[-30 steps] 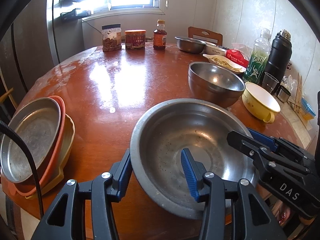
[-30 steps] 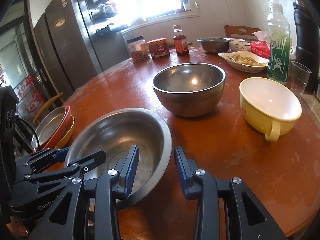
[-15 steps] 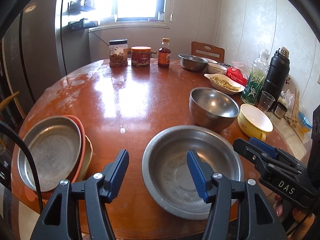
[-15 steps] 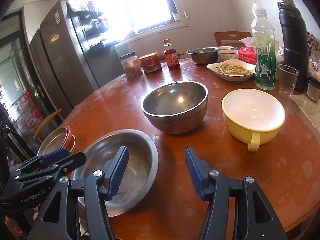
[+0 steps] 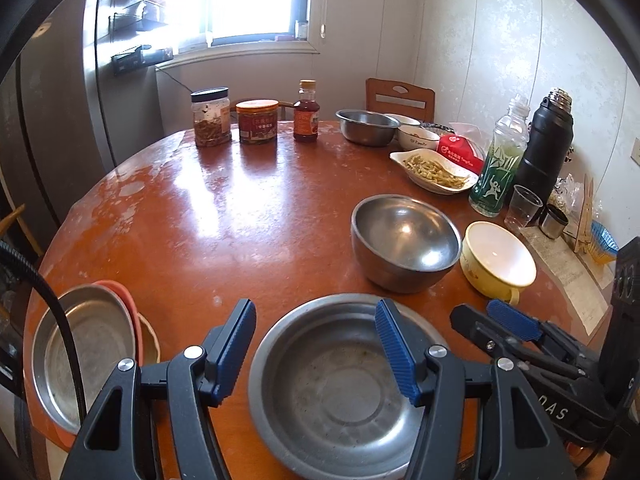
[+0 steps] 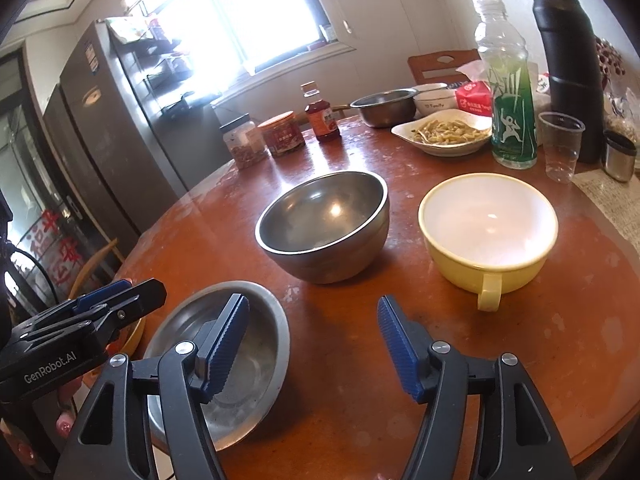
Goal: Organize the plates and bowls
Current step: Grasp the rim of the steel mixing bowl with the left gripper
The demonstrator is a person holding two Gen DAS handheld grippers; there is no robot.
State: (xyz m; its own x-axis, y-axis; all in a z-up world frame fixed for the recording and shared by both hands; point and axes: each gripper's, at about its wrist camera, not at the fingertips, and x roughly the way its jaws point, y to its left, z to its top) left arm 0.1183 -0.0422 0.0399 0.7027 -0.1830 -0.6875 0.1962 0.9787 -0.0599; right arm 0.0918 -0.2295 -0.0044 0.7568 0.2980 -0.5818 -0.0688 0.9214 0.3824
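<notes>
A wide shallow steel dish (image 5: 332, 392) (image 6: 256, 360) lies on the round brown table (image 5: 224, 232) near its front edge. My left gripper (image 5: 315, 305) hovers open over the dish's near side and touches nothing. My right gripper (image 6: 312, 302) (image 5: 508, 320) is just right of the dish, its jaws opening with nothing held between them. Behind the dish stands a deep steel bowl (image 5: 404, 236) (image 6: 324, 224). To that bowl's right is a yellow bowl with a handle (image 5: 498, 258) (image 6: 488, 224). A steel plate tops a stack of plates (image 5: 88, 344) at the table's left edge.
Along the far side stand two jars (image 5: 256, 120), a sauce bottle (image 5: 306, 112), a small steel bowl (image 5: 366, 126) and a white dish of food (image 5: 434, 170). A green bottle (image 6: 512, 120), a black flask (image 6: 568, 60) and a plastic cup (image 6: 560, 144) crowd the right. A fridge (image 6: 104, 120) is on the left.
Both grippers were on the wide dish's rim. They have let go, spread their jaws and drawn back and upward. The dish now rests on the table.
</notes>
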